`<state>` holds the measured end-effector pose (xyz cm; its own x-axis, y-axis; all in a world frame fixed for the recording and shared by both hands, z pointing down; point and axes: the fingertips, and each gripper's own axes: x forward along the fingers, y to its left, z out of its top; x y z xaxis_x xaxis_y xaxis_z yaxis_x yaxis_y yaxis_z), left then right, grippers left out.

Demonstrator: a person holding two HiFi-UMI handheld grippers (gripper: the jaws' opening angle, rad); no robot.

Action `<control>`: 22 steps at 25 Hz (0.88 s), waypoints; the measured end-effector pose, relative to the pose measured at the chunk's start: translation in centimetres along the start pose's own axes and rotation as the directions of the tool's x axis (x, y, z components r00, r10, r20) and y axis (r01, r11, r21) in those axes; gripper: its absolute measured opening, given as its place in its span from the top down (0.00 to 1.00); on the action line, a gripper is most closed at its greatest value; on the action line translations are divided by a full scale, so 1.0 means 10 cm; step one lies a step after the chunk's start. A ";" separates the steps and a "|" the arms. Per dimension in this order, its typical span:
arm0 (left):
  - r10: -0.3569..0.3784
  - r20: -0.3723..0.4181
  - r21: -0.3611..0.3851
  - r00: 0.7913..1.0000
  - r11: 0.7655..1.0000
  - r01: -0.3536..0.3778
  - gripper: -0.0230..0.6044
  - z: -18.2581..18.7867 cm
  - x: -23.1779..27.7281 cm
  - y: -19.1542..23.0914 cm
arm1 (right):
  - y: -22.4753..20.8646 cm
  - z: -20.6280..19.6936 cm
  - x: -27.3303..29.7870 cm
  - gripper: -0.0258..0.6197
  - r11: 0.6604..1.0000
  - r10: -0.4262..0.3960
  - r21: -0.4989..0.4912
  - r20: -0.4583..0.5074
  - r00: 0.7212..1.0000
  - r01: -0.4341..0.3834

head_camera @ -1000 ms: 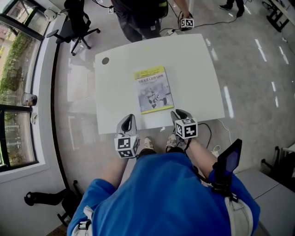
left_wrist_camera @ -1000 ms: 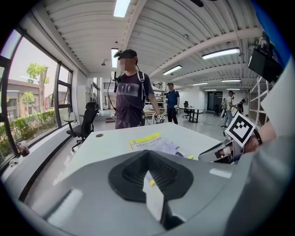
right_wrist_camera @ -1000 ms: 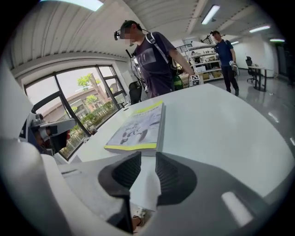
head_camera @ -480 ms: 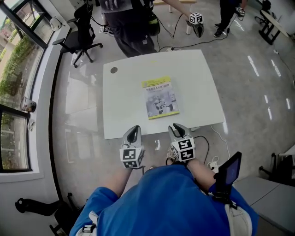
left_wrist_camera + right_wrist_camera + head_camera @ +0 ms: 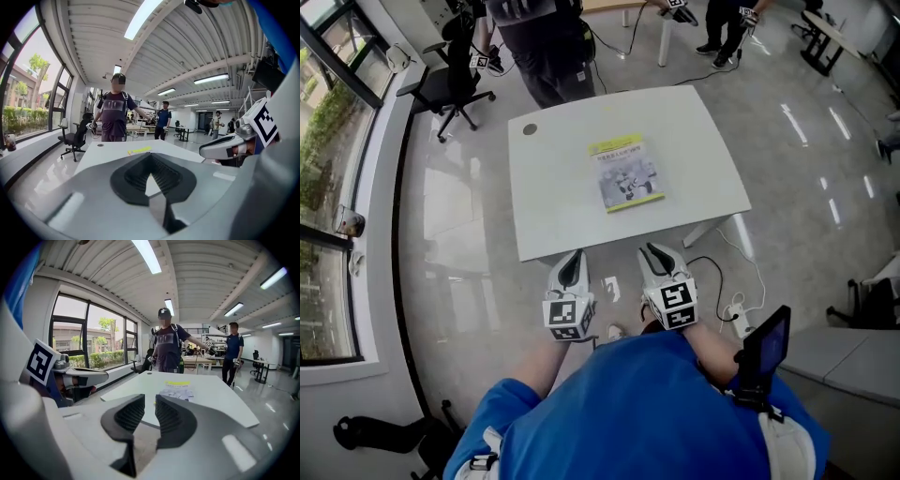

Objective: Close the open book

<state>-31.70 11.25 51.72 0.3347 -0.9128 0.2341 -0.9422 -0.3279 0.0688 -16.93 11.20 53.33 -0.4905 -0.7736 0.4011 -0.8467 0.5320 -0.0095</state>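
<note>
The book [image 5: 627,174], with a yellow and grey cover, lies shut and flat on the white table [image 5: 562,206]. It also shows in the right gripper view as a book [image 5: 177,389] beyond the jaws, and as a thin yellow strip of book [image 5: 139,150] in the left gripper view. My left gripper [image 5: 572,264] hangs off the table's near edge, its pads meeting at the tips with nothing in them. My right gripper [image 5: 657,255] is beside it, also off the edge. Its jaws have just been closing, a narrow gap remains, and nothing is between them.
A person in dark clothes [image 5: 539,37] stands at the table's far side, with others further back. An office chair [image 5: 450,80] is at the far left by the windows. A cable and power strip [image 5: 733,309] lie on the floor to the right.
Both grippers have drawn back from the table's near edge, away from the book. The book has stayed in place on the table.
</note>
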 end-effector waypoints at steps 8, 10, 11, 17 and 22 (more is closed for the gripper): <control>-0.037 0.017 -0.003 0.999 0.999 0.037 0.95 0.05 -0.21 -0.29 | 0.05 0.14 -0.33 0.91 0.999 -0.037 -0.014 0.035 0.999 0.037; -0.031 0.023 -0.001 0.999 1.000 0.031 0.95 0.06 -0.23 -0.36 | 0.01 0.18 -0.38 0.93 0.999 -0.042 -0.016 0.049 0.998 0.043; -0.029 0.025 -0.004 0.999 1.000 0.029 0.95 0.05 -0.25 -0.40 | 0.00 0.18 -0.41 0.94 0.999 -0.041 -0.016 0.049 0.998 0.042; -0.012 0.026 -0.004 1.000 1.000 0.012 0.95 0.08 -0.29 -0.64 | -0.16 0.13 -0.60 0.96 0.999 -0.030 -0.019 0.055 0.998 0.031; 0.000 0.020 -0.003 1.000 1.000 0.000 0.95 0.08 -0.26 -0.76 | -0.29 0.07 -0.70 0.96 1.000 -0.025 -0.002 0.042 0.999 0.025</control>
<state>-25.37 15.95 49.82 0.3345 -0.9175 0.2150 -0.9424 -0.3269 0.0712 -11.20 14.85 49.91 -0.4774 -0.8004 0.3625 -0.8584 0.5130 0.0024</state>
